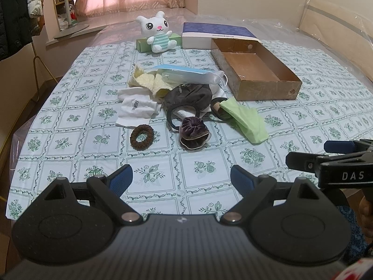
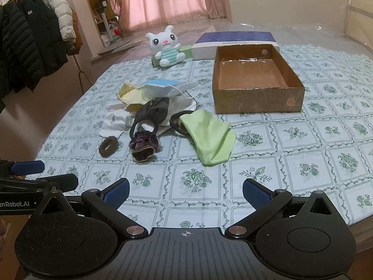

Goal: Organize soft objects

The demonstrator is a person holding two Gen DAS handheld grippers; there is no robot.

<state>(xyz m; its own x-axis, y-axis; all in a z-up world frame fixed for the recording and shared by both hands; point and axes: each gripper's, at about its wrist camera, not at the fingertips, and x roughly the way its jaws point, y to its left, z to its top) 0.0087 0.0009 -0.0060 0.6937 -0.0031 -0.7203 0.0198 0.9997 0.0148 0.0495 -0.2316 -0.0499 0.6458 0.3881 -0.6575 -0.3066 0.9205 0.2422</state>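
A heap of soft items lies mid-table: a brown hair tie (image 1: 141,136) (image 2: 108,146), a purple velvet scrunchie (image 1: 194,130) (image 2: 143,146), a light green cloth (image 1: 244,119) (image 2: 209,135), a dark mask (image 1: 188,95) (image 2: 151,110), white cloths (image 1: 137,109), yellow cloth (image 1: 149,82) (image 2: 130,95) and a blue face mask (image 1: 186,74) (image 2: 167,86). An empty cardboard box (image 1: 263,91) (image 2: 256,102) stands to the right of the heap. My left gripper (image 1: 181,179) is open near the front edge, short of the heap. My right gripper (image 2: 185,192) is also open, holding nothing.
A white plush cat (image 1: 158,32) (image 2: 167,46) sits at the back against a green box (image 1: 142,44), beside a purple-lidded box (image 1: 216,35) (image 2: 233,43). The table wears a flowered cloth (image 1: 70,121) (image 2: 303,151). Coats (image 2: 30,39) hang on a rack at left.
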